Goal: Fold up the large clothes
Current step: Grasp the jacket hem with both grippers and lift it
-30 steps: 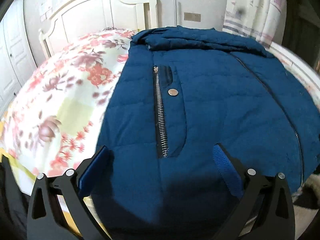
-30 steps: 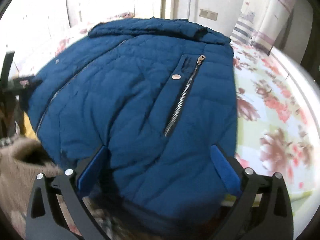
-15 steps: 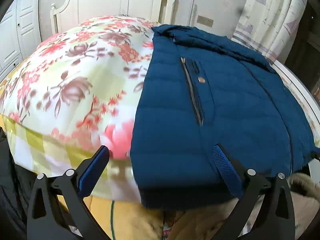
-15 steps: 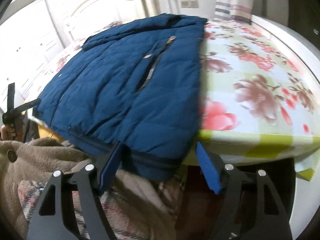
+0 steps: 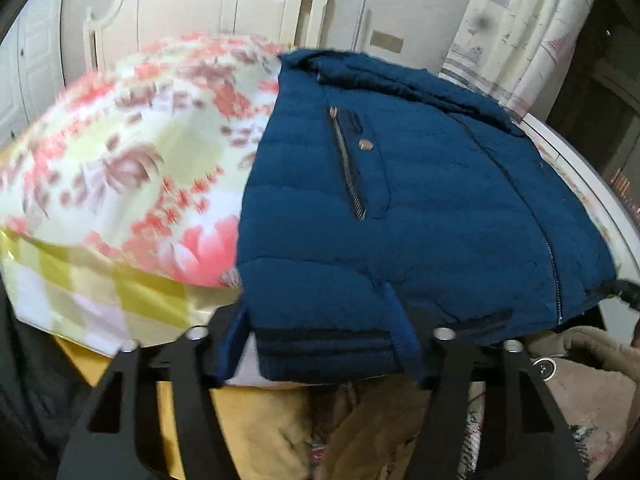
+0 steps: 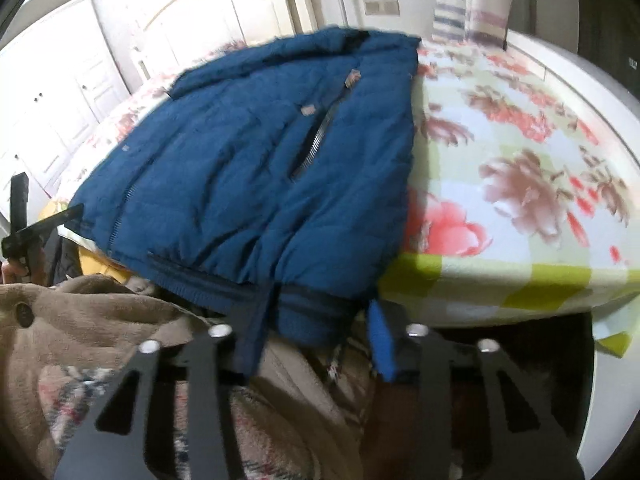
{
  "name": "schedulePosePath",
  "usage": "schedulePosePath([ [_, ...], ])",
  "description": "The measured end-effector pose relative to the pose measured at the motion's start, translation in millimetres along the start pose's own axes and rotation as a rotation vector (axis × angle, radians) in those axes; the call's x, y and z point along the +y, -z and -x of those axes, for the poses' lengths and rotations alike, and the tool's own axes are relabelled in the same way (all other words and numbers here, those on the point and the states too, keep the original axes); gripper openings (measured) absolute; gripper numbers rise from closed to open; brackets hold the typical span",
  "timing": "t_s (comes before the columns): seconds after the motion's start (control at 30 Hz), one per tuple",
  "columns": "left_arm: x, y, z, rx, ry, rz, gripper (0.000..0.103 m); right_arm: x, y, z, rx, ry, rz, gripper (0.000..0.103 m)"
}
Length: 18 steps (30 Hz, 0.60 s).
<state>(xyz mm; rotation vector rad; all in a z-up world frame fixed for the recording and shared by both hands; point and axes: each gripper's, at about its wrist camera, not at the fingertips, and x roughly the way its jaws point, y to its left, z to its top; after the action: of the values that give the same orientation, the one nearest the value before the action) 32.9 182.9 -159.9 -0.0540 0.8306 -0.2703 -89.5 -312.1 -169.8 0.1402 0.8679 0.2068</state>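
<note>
The navy quilted puffer jacket (image 5: 420, 216) looks like matt padded cloth, with a ribbed knit hem and shiny metal zips. The floral bedsheet (image 6: 520, 184) is smooth cotton-ish cloth; glossy white painted headboard (image 5: 208, 12).

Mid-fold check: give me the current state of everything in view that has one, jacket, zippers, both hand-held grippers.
Blue jacket: flat on the bed, front up, hem at the bed's near edge.
Chest pocket zipper: closed.
Front zipper: closed.
Left hand-held gripper: jaws just closing, hem corner between them.
Right hand-held gripper: jaws just closing, hem corner between them.
Floral bedspread: spread flat.
</note>
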Motion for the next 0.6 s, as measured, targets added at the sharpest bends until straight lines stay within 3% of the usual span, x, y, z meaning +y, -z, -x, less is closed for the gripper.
schedulePosePath([
  [0.1,-8,-5,10,-0.042,-0.015,-0.027,0.051,3,-6,6,-0.045,-0.01,0.003,0.035],
  [0.27,-7,-14,-6,-0.028,-0.018,-0.029,0.056,-7,-14,-5,-0.074,-0.042,-0.058,0.053],
  [0.4,-5,-21,-15,-0.031,0.011,-0.004,0.057,0,-18,-10,-0.078,-0.009,-0.024,0.051],
  [0.43,-8,-21,-16,-0.031,0.006,-0.015,0.056,1,-19,-11,-0.077,0.001,-0.013,0.043],
  [0.47,-10,-21,-16,-0.034,0.011,-0.033,0.048,2,-18,-12,-0.076,0.009,-0.005,0.032],
  [0.5,-11,-20,-15,-0.036,0.02,-0.037,0.043,1,-17,-11,-0.077,-0.001,-0.01,0.027],
  [0.53,-11,-19,-13,-0.039,0.028,-0.037,0.031,0,-16,-10,-0.08,-0.012,-0.019,0.02],
  [0.57,-10,-19,-9,-0.043,0.041,-0.033,0.02,-1,-15,-6,-0.087,-0.024,-0.024,0.017],
  [0.6,-8,-19,-2,-0.046,0.075,-0.015,0.017,-1,-15,1,-0.101,-0.04,-0.029,0.016],
])
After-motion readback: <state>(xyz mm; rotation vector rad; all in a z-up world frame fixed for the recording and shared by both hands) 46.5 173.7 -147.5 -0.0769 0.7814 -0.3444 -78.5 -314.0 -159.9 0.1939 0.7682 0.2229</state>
